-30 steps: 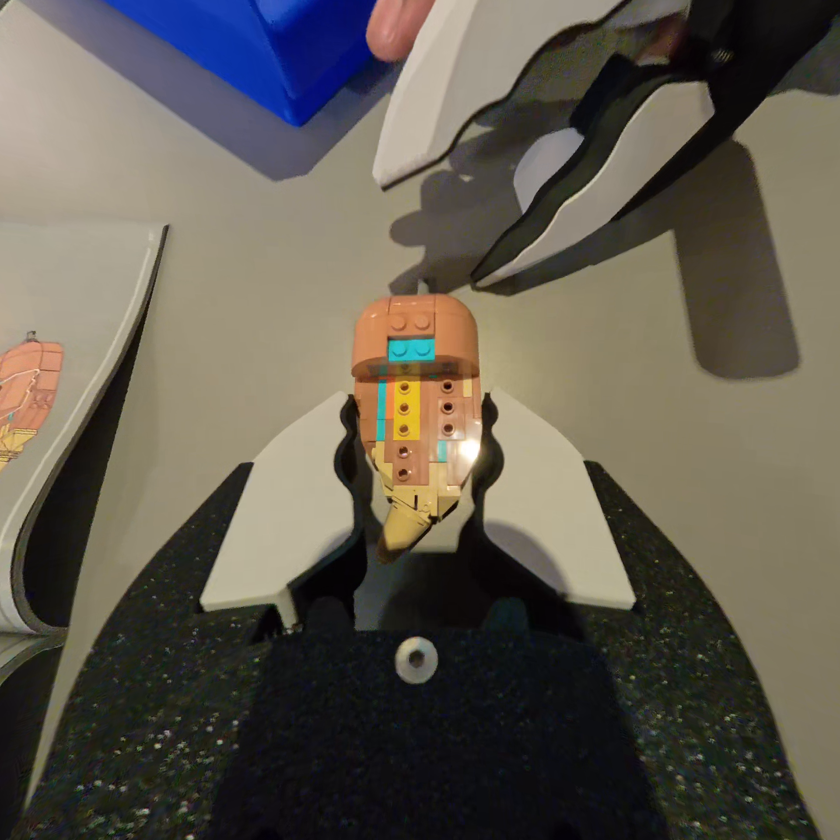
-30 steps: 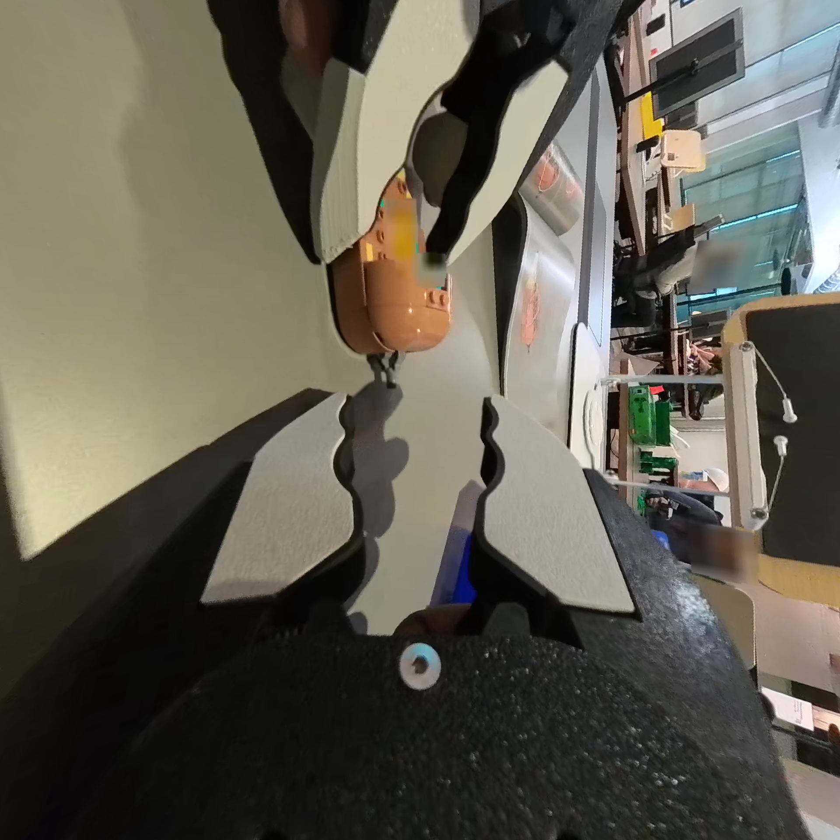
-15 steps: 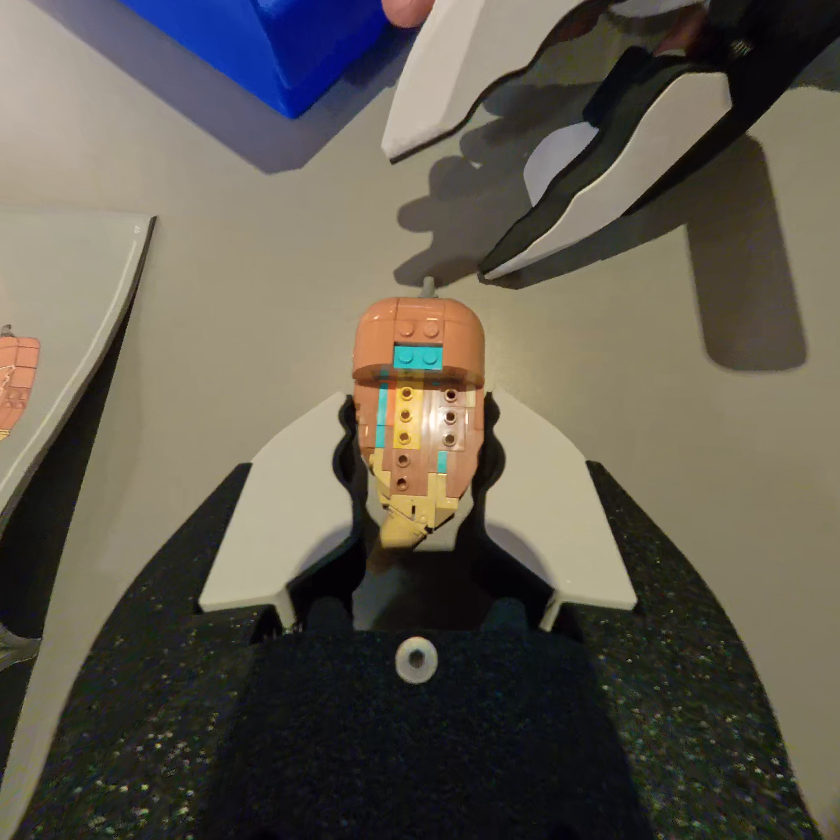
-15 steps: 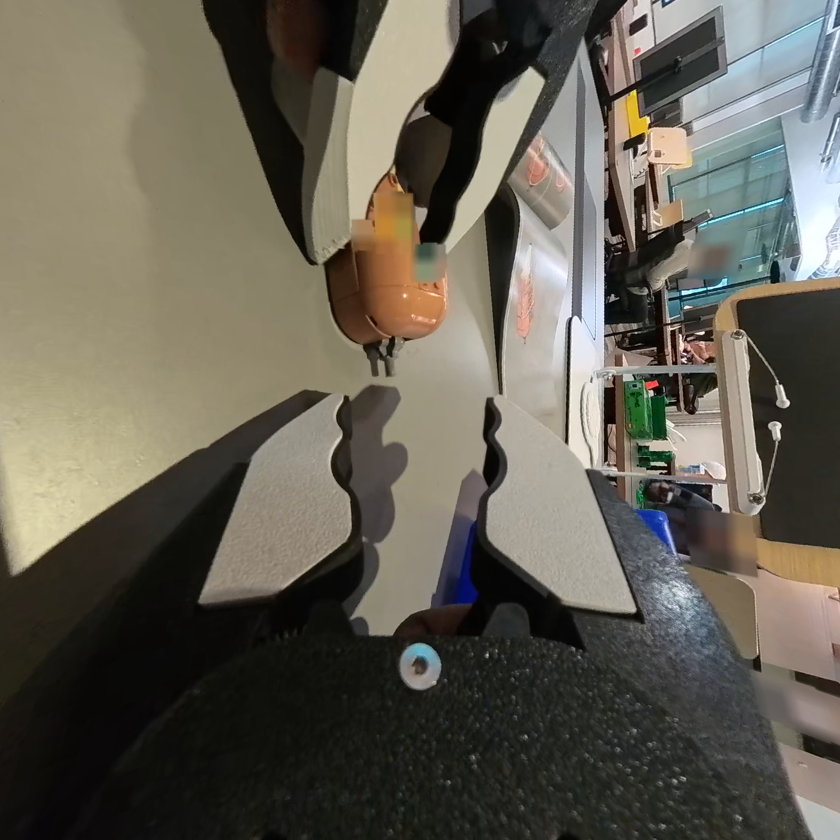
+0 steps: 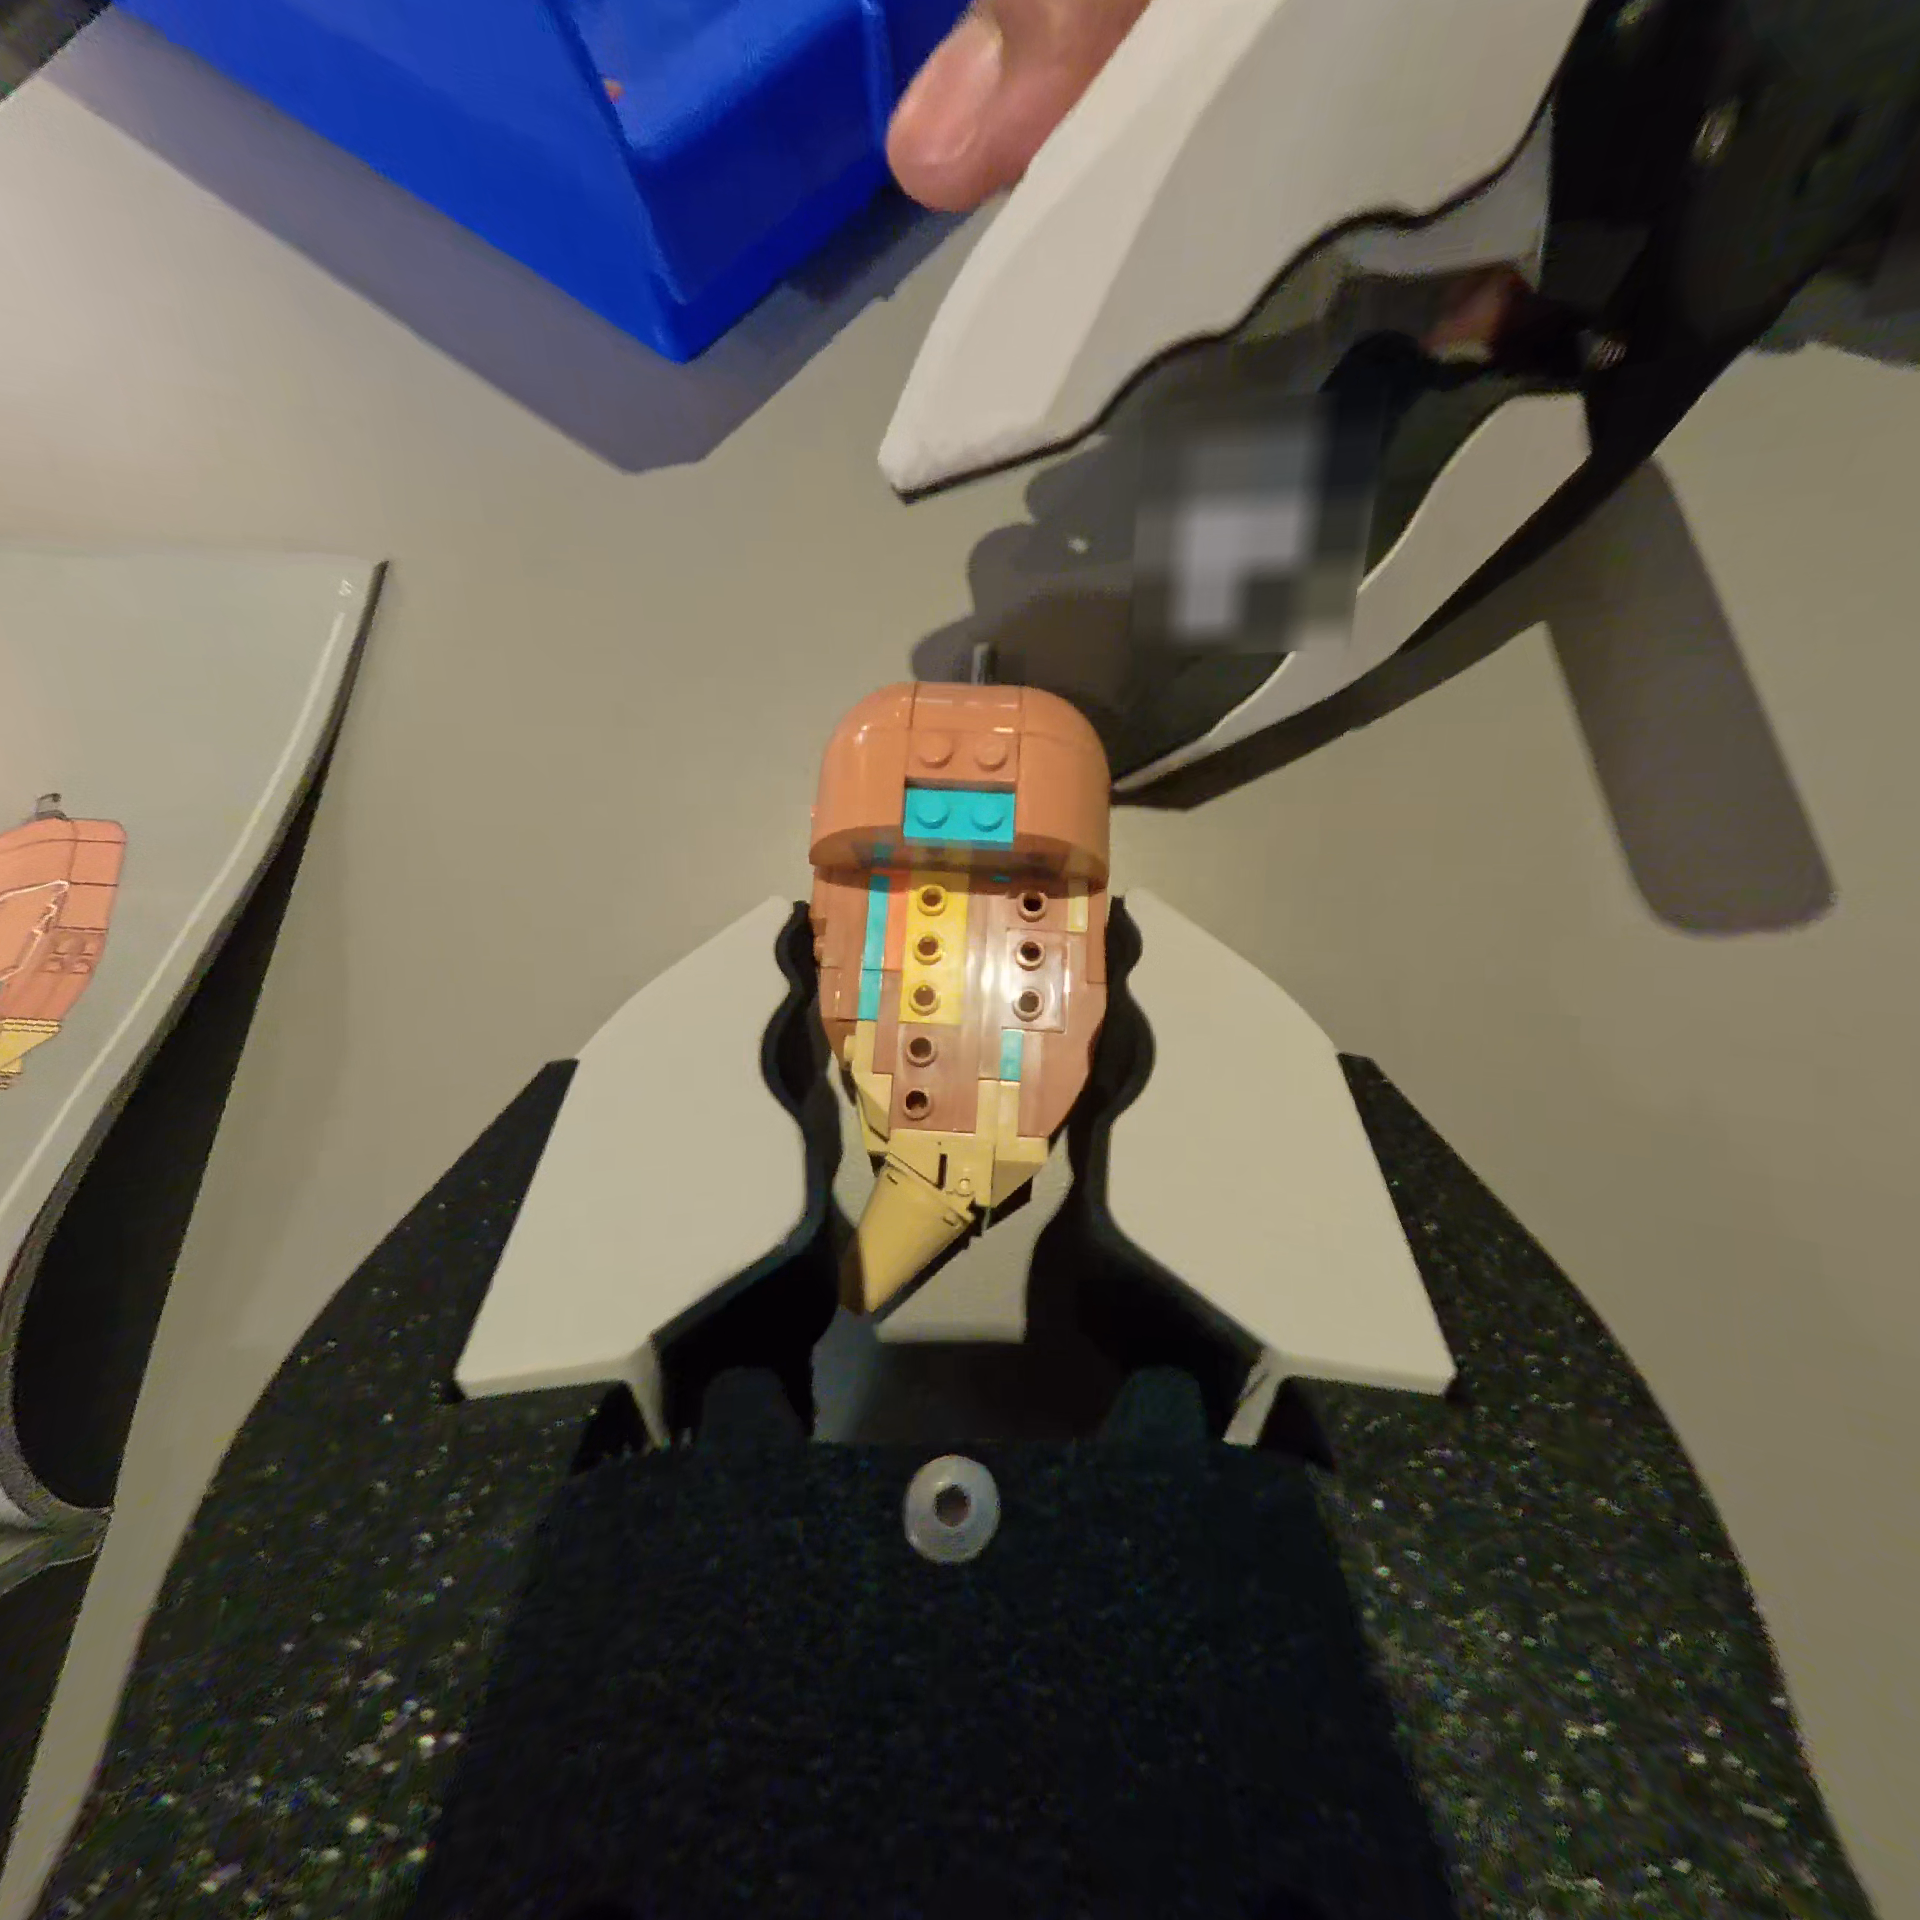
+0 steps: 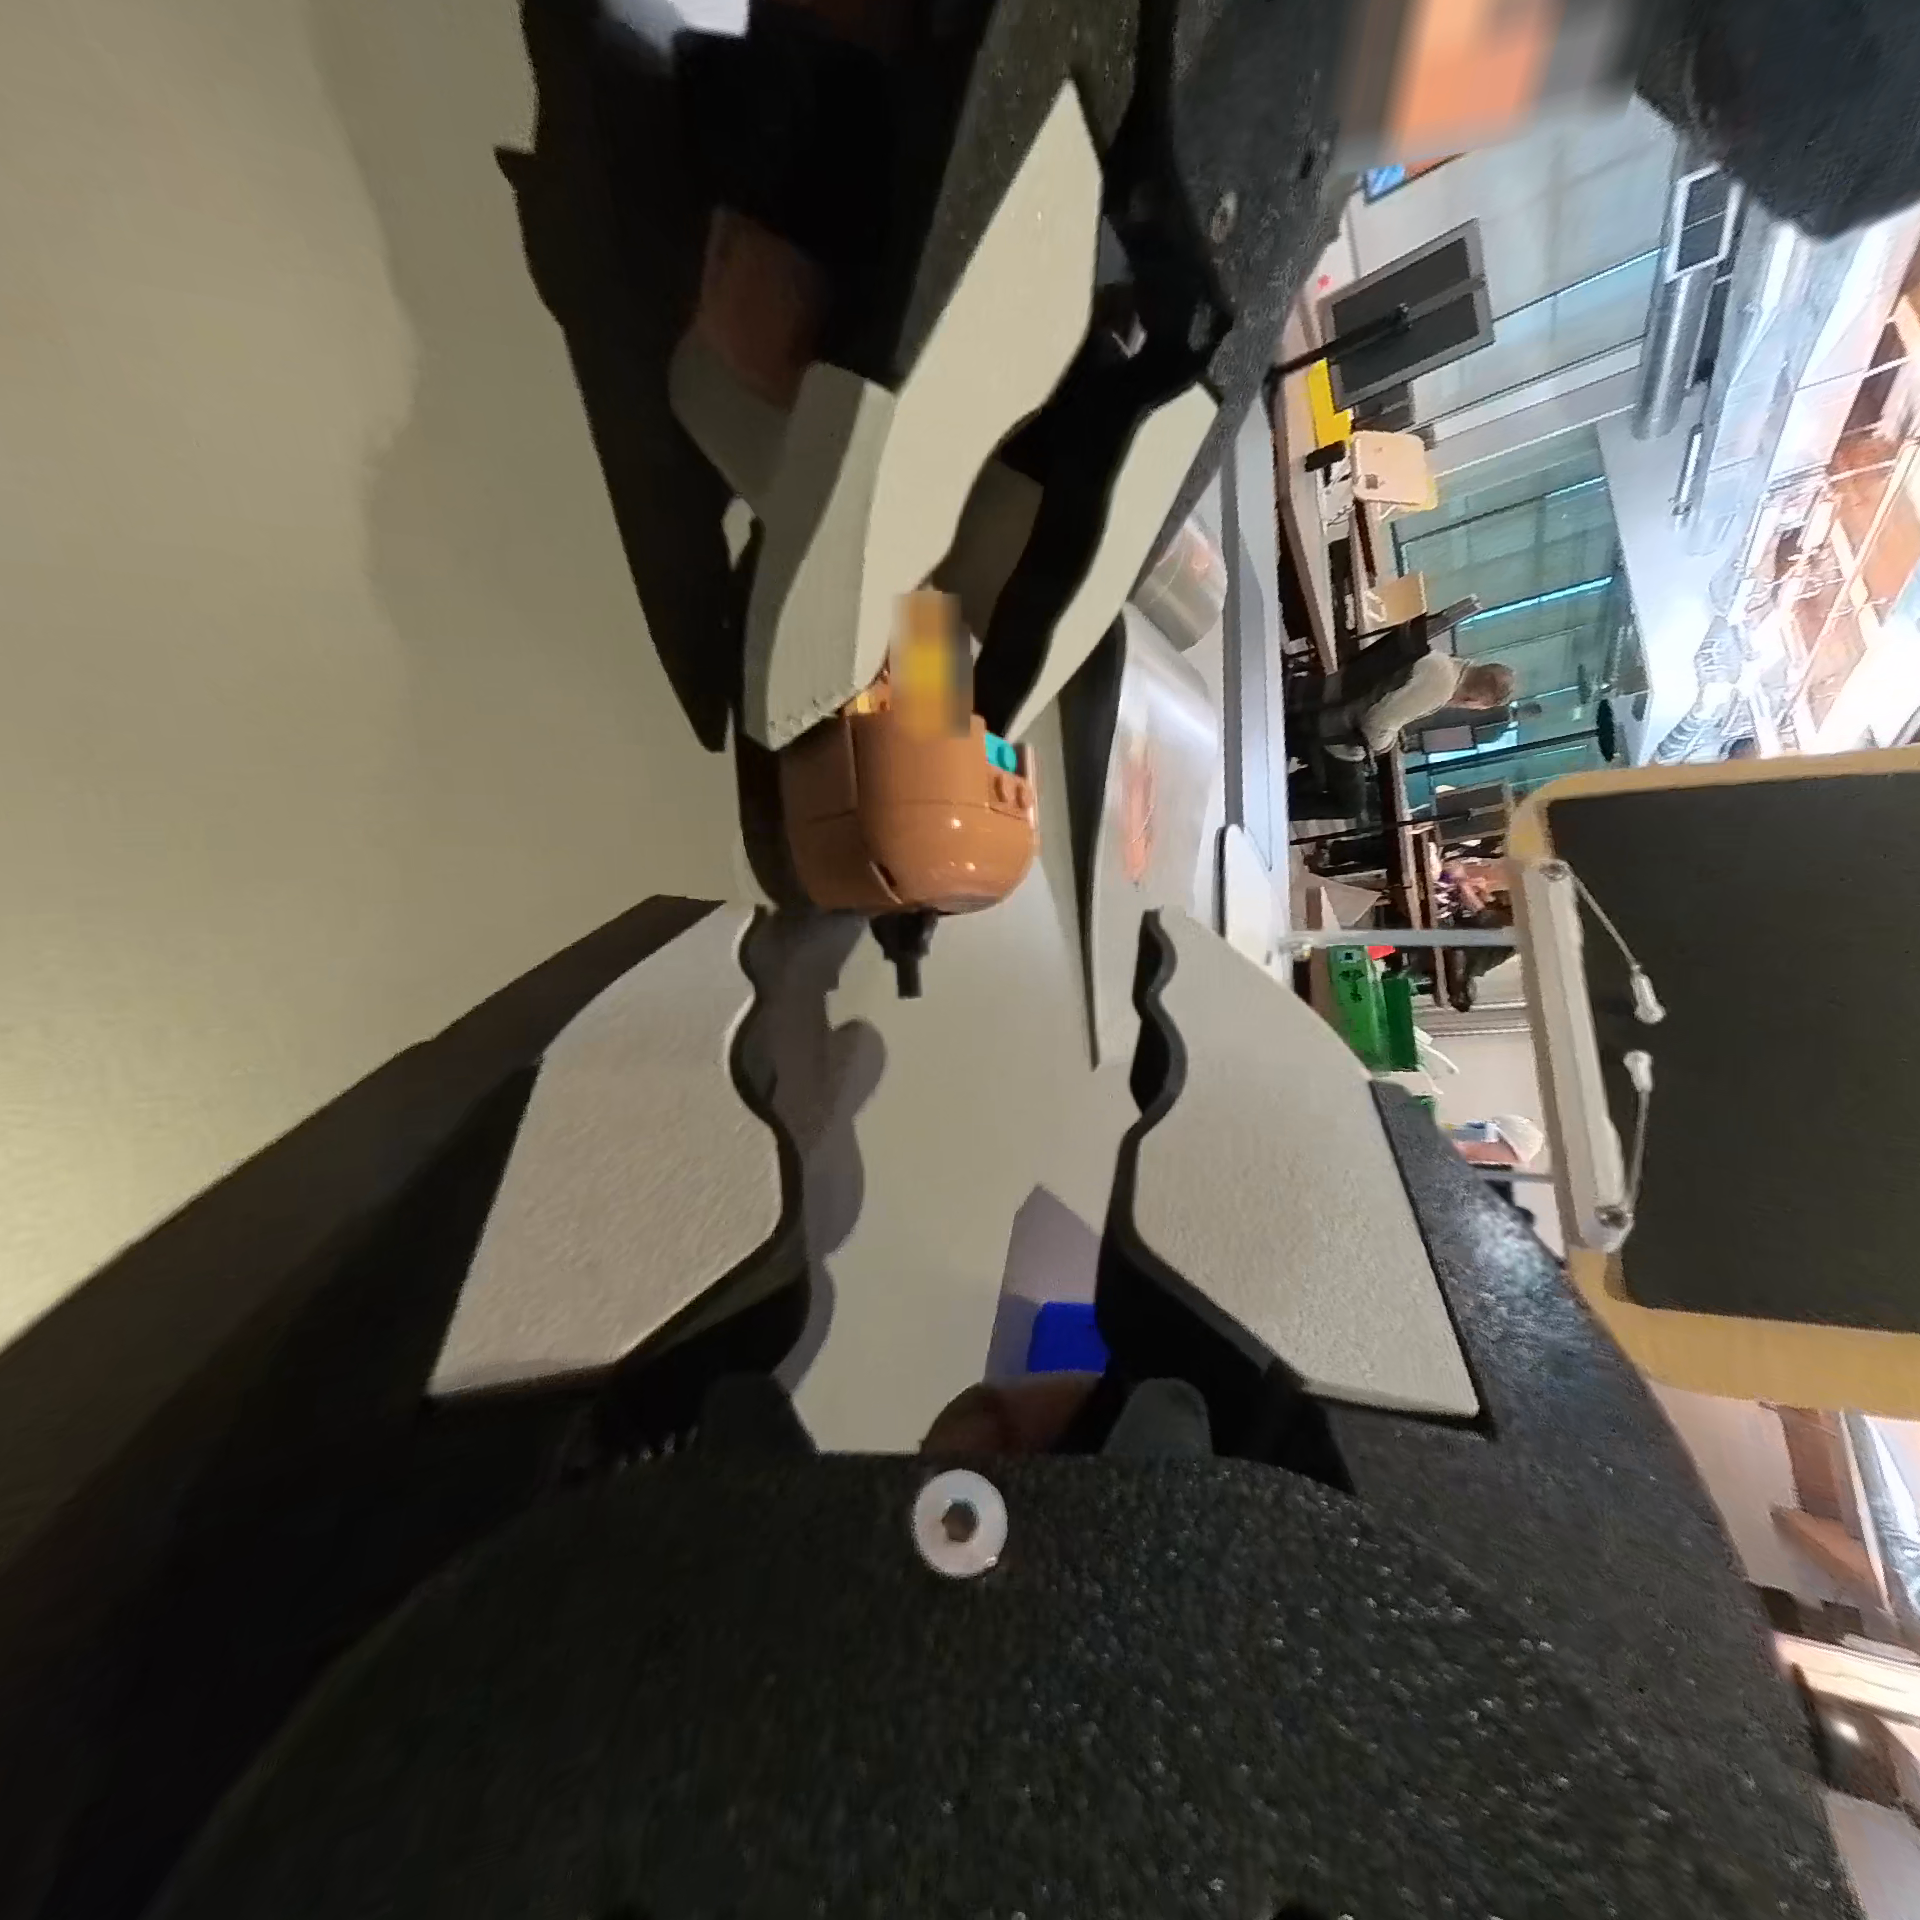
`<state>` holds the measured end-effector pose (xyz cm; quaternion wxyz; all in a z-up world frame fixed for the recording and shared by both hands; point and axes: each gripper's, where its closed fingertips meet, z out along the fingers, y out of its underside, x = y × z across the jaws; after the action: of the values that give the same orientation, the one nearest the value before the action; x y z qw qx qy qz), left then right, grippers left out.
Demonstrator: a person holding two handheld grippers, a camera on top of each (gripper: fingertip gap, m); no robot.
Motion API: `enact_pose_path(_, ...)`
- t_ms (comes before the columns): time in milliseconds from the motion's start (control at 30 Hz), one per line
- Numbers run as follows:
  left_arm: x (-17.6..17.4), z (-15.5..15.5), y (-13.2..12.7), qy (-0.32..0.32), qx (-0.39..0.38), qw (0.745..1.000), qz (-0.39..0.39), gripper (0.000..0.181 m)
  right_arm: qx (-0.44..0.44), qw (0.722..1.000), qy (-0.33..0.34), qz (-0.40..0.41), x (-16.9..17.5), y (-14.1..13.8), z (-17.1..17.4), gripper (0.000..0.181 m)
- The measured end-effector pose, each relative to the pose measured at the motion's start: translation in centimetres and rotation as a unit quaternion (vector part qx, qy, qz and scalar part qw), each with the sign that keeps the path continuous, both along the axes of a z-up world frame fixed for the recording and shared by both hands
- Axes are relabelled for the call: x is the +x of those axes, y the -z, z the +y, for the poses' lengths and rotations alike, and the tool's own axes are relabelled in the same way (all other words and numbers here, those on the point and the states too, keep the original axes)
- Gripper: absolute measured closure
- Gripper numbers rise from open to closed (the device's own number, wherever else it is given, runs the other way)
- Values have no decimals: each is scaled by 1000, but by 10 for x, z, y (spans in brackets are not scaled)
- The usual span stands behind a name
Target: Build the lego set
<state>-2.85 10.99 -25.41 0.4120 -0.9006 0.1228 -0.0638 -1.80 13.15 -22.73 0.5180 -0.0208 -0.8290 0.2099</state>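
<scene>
A brown lego model [image 5: 956, 935] with teal and yellow bricks and a tan pointed end sits between the fingers of my left gripper [image 5: 956, 914], which is shut on it above the grey table [image 5: 582, 644]. A small dark peg sticks out of its rounded end. My right gripper [image 5: 1008, 623] is open and empty, its lower finger just beyond the rounded end. In the right wrist view, the model [image 6: 914, 831] hangs from the left gripper [image 6: 894, 727], just ahead of my open right gripper [image 6: 945, 925]; the peg [image 6: 906, 961] points at the gap.
A blue bin [image 5: 520, 156] stands at the far left of the table. An open instruction booklet [image 5: 156, 831] lies to the left. A person's fingertip [image 5: 977, 125] shows by the right gripper. A black board with a tan edge [image 6: 1714, 1039] and office desks lie beyond. There is about 4 centimeters between the tips of the two grippers.
The right gripper has moved closer to the model's rounded end, still open. The left gripper keeps its hold on the model, with a slight shift.
</scene>
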Motion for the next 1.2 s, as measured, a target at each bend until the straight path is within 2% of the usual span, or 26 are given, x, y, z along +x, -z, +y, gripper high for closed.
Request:
enact_pose_path(133, -1, 1, -15, 3, 8, 1000, -21, 127, 15, 999, -6, 45, -5, -8, -6, 109)
enact_pose_path(267, -5, 4, -28, 2, 9, 1000, -6, 127, 19, 995, 0, 95, -13, -20, -11, 103)
enact_pose_path(400, -6, 9, -33, -3, 9, 1000, 20, 127, 39, 991, 7, 125, -20, -24, -14, 102)
enact_pose_path(567, -4, 11, -34, 3, 16, 1000, 17, 127, 49, 990, 12, 132, -25, -21, -15, 102)
enact_pose_path(833, -6, 11, -37, 5, 34, 999, -14, 127, 64, 986, 20, 153, -33, -22, -16, 117)
enact_pose_path(933, -7, 10, -36, 6, 33, 999, -11, 127, 67, 983, 24, 168, -34, -26, -14, 134)
enact_pose_path(1200, -6, 11, -40, 9, 42, 999, -16, 127, 69, 982, 22, 172, -33, -31, -13, 138)
